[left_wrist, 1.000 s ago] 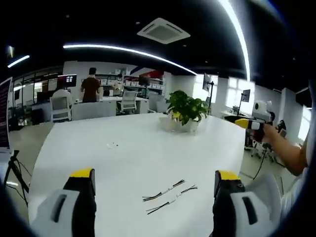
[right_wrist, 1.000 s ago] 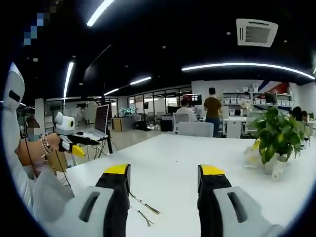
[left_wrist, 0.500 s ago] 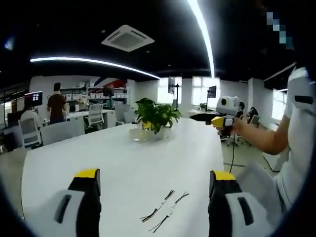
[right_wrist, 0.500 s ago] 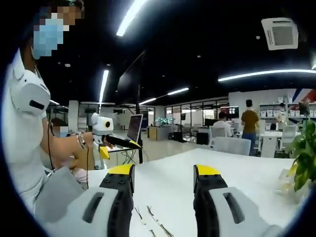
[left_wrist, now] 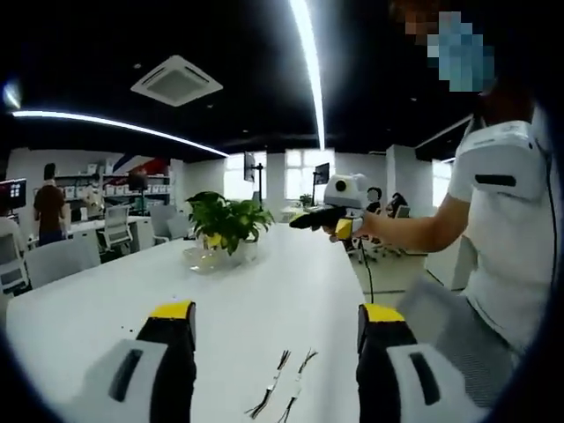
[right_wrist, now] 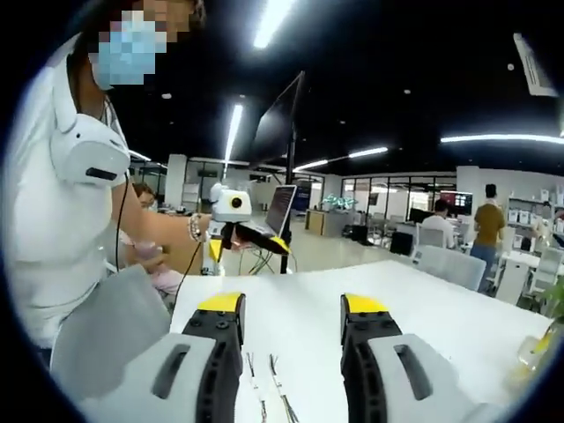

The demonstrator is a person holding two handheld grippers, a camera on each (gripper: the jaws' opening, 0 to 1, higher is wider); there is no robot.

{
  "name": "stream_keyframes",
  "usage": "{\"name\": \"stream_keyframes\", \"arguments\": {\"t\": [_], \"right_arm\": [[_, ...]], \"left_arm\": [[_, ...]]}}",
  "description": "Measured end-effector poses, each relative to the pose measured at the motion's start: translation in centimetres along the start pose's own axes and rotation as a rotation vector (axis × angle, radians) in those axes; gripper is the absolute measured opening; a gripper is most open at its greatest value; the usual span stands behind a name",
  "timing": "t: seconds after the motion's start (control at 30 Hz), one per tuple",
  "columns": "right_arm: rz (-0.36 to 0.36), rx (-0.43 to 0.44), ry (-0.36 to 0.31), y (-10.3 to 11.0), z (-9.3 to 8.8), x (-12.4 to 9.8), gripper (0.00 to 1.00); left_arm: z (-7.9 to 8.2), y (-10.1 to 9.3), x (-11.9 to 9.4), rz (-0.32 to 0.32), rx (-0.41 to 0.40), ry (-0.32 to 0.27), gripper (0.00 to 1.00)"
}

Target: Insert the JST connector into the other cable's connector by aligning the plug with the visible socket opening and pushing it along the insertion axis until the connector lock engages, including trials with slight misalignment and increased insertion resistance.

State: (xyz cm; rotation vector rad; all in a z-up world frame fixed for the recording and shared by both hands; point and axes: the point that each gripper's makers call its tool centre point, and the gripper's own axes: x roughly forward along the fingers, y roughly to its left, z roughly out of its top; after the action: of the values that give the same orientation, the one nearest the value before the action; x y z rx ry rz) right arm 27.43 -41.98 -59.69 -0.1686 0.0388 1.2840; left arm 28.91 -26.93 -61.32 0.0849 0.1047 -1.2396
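Note:
Two thin wire cables with small white connectors lie side by side on the white table (left_wrist: 264, 291): the cables (left_wrist: 282, 395) show low between my left gripper's jaws, and the cables (right_wrist: 267, 388) show again between my right gripper's jaws. My left gripper (left_wrist: 276, 315) hangs above the table, open, with nothing in it. My right gripper (right_wrist: 292, 307) is open too and holds nothing. In the left gripper view the right gripper (left_wrist: 333, 217) is held up over the table's far edge. In the right gripper view the left gripper (right_wrist: 231, 231) is raised beside the person.
A potted plant (left_wrist: 222, 222) stands mid-table. The person holding the grippers, in a white shirt (left_wrist: 498, 229), stands at the table's edge. A laptop on a stand (right_wrist: 280, 211) is beyond the table. Office chairs, desks and other people (right_wrist: 486, 226) are far behind.
Both views have swung towards the person, who now takes up more of each. The cables lie where they were, and both grippers stay open.

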Motion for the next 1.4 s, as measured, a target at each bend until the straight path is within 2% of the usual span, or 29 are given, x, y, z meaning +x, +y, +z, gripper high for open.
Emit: {"name": "stream_keyframes", "arguments": {"t": [0.1,0.23,0.3,0.37,0.47,0.5,0.6,0.67,0.7,0.8,1.17,1.4], "right_arm": [[0.027,-0.004,0.088,-0.2,-2.3,1.0,0.38],[0.084,-0.009,0.115,0.2,-3.7,2.2,0.41],[0.098,-0.029,0.152,0.2,-4.8,2.6,0.39],[0.102,-0.027,0.16,0.1,-5.3,2.8,0.4],[0.1,-0.041,0.169,-0.4,-6.9,3.5,0.42],[0.101,-0.037,0.18,-0.5,-7.7,3.9,0.42],[0.138,-0.039,0.236,0.0,-10.0,4.3,0.44],[0.174,-0.028,0.281,0.5,-11.5,4.4,0.43],[0.177,-0.026,0.282,0.6,-11.8,4.5,0.43],[0.202,-0.008,0.301,0.9,-13.1,4.8,0.39],[0.215,0.039,0.332,0.7,-16.3,5.7,0.38],[0.221,0.055,0.332,0.5,-17.0,5.7,0.35]], "left_arm": [[-1.1,0.7,0.7,-0.018,0.027,0.007,0.69],[-2.6,1.1,1.6,-0.054,-0.04,-0.003,0.66],[-3.4,1.4,2.0,-0.05,-0.026,0.02,0.63],[-4.1,1.5,2.3,-0.053,0.001,0.036,0.62],[-5.4,1.4,3.0,-0.082,-0.022,0.043,0.62],[-6.4,1.3,3.4,-0.09,-0.039,0.061,0.62],[-8.9,1.0,3.9,-0.105,0.007,0.13,0.6],[-9.8,0.6,4.3,-0.124,-0.034,0.14,0.6],[-10.2,0.4,4.5,-0.127,-0.047,0.146,0.6],[-11.4,0.1,5.2,-0.147,-0.023,0.177,0.6],[-13.1,-0.1,6.4,-0.162,-0.046,0.197,0.57],[-14.8,0.5,6.7,-0.168,-0.057,0.218,0.54]]}}
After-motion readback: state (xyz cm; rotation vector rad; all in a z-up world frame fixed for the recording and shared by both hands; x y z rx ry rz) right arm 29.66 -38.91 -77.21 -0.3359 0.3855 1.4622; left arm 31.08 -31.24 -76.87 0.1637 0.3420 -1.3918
